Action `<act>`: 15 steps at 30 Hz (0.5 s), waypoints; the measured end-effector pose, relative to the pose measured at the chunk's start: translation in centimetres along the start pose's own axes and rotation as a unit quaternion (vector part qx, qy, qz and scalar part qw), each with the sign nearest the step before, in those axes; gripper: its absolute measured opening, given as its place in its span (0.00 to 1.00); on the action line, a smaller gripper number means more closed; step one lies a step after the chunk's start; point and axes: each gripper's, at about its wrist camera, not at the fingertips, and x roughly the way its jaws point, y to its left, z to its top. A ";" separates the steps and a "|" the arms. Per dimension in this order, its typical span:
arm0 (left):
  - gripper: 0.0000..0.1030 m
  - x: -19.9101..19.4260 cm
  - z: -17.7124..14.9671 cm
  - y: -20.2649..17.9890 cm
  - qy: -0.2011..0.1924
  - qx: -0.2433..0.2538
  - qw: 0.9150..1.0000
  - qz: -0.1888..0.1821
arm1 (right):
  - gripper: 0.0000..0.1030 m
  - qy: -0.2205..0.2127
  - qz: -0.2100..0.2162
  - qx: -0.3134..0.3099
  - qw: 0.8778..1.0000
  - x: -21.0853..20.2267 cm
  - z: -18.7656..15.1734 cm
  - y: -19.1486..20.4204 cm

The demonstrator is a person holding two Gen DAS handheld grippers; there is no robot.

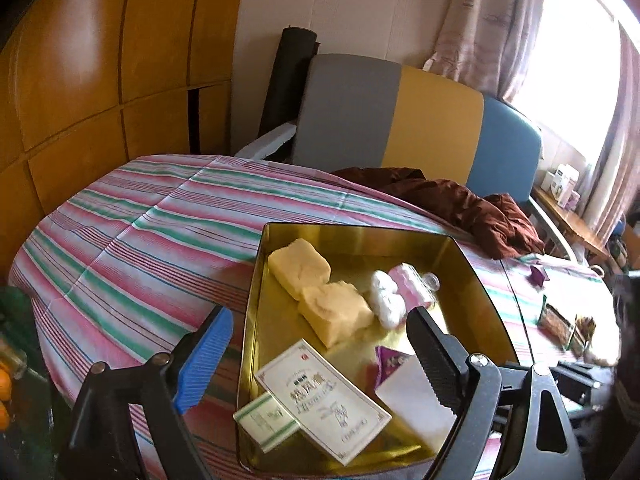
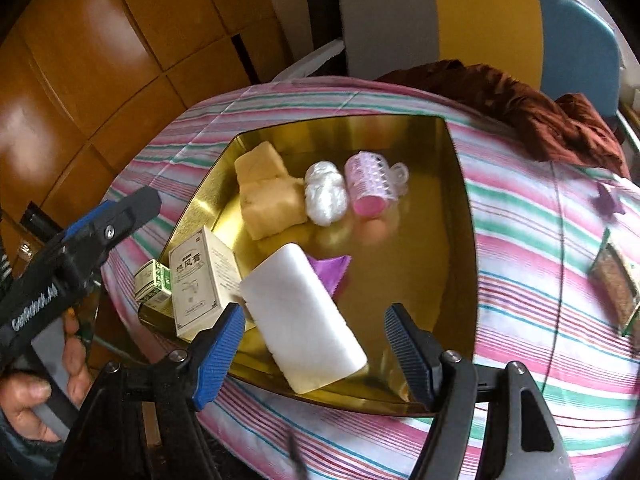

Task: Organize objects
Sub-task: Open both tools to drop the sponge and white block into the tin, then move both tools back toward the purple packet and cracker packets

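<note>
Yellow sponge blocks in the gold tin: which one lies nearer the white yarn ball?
The nearer-camera yellow sponge block; it touches the white yarn ball, while the other yellow sponge block sits behind it.

the gold tin point(image 2: 460, 240) is crowded along its left side and near-left corner; its right half lies bare. striped bench point(image 1: 120, 240) left of it is open.

In the left wrist view the white block point(image 1: 416, 404) lay partly behind the left gripper's dark finger point(image 1: 434, 360), and the purple packet point(image 1: 390, 360) showed only a corner. The print on the cream box point(image 1: 324, 398) was blurred beyond reading. Small packets point(image 1: 560, 322) near the bedspread's right edge were too smeared to identify. The hand point(image 2: 38, 392) was cut off at the right wrist view's left border.
</note>
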 end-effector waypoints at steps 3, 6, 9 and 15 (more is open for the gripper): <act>0.86 -0.6 -0.4 -0.7 -0.003 0.013 1.000 0.000 | 0.72 -0.012 -0.013 -0.002 1.000 -0.6 -0.1 0.0; 0.86 -1.1 -0.7 -1.4 -0.005 0.021 1.000 -0.003 | 0.72 -0.022 -0.023 -0.007 0.999 -1.1 -0.3 0.2; 0.86 -1.5 -0.8 -1.9 -0.007 0.028 1.000 -0.006 | 0.72 -0.029 -0.033 -0.010 0.999 -1.3 -0.3 0.3; 0.87 -2.3 -1.0 -2.6 -0.013 0.040 0.999 -0.008 | 0.72 -0.043 -0.054 -0.009 0.998 -1.8 -0.5 0.0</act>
